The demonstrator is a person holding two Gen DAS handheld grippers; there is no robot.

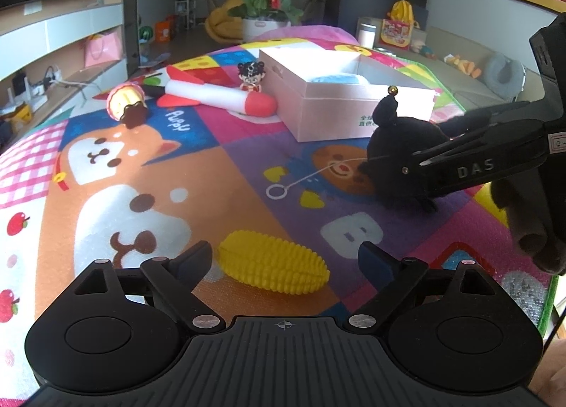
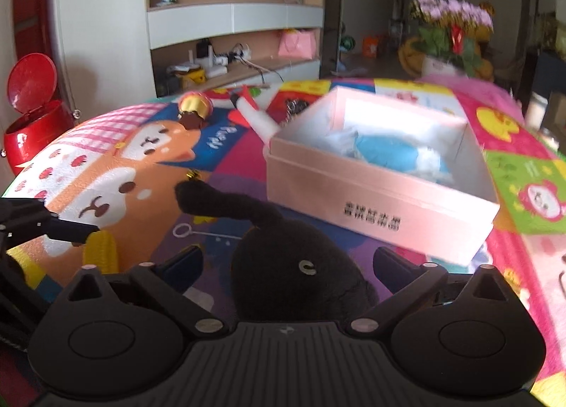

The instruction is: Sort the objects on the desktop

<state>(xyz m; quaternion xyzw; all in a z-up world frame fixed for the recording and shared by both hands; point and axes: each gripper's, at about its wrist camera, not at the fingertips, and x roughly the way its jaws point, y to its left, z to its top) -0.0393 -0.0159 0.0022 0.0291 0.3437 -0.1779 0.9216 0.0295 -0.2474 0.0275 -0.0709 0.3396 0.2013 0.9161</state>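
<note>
On the counter, covered by a bright cartoon play mat [image 1: 198, 173], the sorting task is proceeding with several toys outside the pink box [image 2: 382, 208].

The left claw [image 1: 284, 260] is standing wide apart, with nothing gripped. The yellow corn toy [image 1: 272, 262] is lying on the mat between its fingers, untouched.

The right claw [image 2: 288, 267] is also standing apart, straddling the black plush toy [image 2: 300, 276]. The pads do not appear to be pressing on the plush, so it is not clamped. The plush is resting on the mat just in front of the box, outside it. A blue-and-white item [image 2: 399, 155] is already lying inside the box.

Risks from this position, as judgement:
- The plush is soft and rounded. A shallow closure may be catching only fur, letting the toy slip during lifting.
- The plush's long arm [image 2: 219, 201] with its small gold charm may be snagging the box wall during transfer.
- The two claws are working near each other; a collision is possible if both are moving together.
- The toy rocket [image 1: 219, 97], figurine [image 1: 251, 76] and cupcake toy [image 1: 127, 106] are remaining unsorted beyond the box.
</note>
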